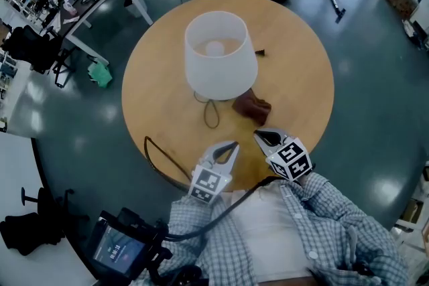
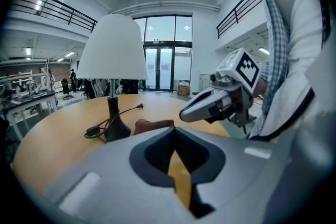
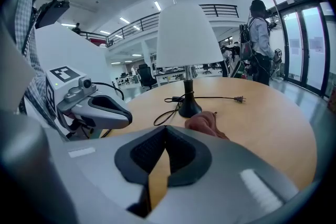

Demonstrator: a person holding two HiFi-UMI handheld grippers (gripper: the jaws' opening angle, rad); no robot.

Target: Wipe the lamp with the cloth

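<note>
two closed, empty: left gripper (image 1: 232, 145), right gripper (image 1: 257, 136), over near edge of table (image 1: 154, 77); cloth (image 1: 252, 107) just ahead, beside lamp (image 1: 220, 53).

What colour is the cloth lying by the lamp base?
Reddish brown; the cloth shows best in the head view, beside the white-shaded lamp.

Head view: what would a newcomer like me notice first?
A white lamp stands on a round wooden table. A brown cloth lies crumpled beside its base. At the near edge, the left claw and right claw are both shut and empty.
</note>
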